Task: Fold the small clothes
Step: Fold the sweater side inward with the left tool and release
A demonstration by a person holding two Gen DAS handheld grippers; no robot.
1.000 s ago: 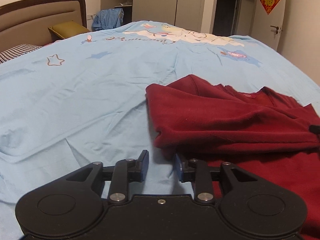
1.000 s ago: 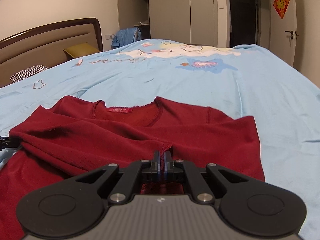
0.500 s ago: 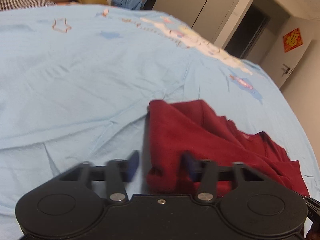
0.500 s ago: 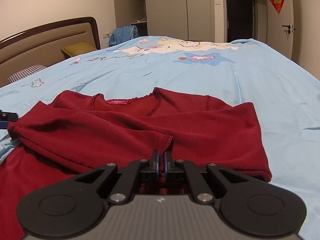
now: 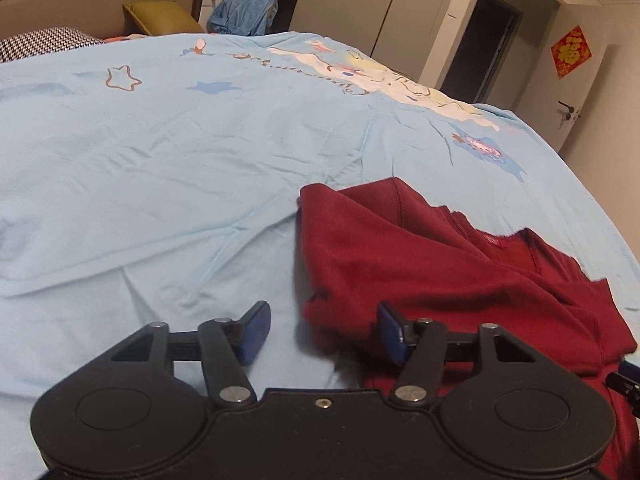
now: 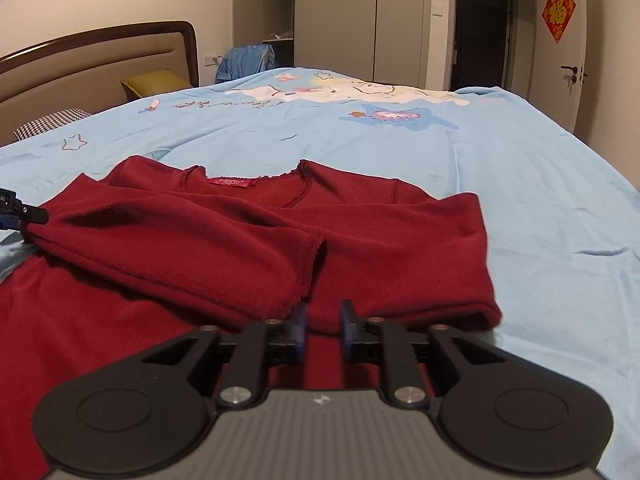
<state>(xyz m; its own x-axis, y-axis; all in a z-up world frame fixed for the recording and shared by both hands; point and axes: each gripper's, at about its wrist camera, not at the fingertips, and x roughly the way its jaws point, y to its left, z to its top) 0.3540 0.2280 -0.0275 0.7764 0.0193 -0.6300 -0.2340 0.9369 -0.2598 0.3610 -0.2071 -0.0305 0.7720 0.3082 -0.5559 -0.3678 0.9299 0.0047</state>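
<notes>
On the light-blue bedspread (image 6: 520,200) lies a red top (image 6: 240,240), both the left gripper (image 5: 322,330) and right gripper (image 6: 323,330) opening, released.

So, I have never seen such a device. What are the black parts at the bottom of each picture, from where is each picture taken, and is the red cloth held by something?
The black parts are two hand-held grippers, each with two fingers tipped by blue pads. A person carries one in each hand, and a wide-angle camera on each looks forward along the fingers. That is why each picture shows its own gripper at the bottom.

One picture comes from the left gripper, the other from the right gripper. Both look across a bed with a light blue sheet. On it lies a dark red top, both sleeves folded across its front.

Nothing is held now. Both grippers' jaws are opening: the folded edge of the top lies between the left pads, and the right pads stand apart over the cloth, not pressing it.
</notes>
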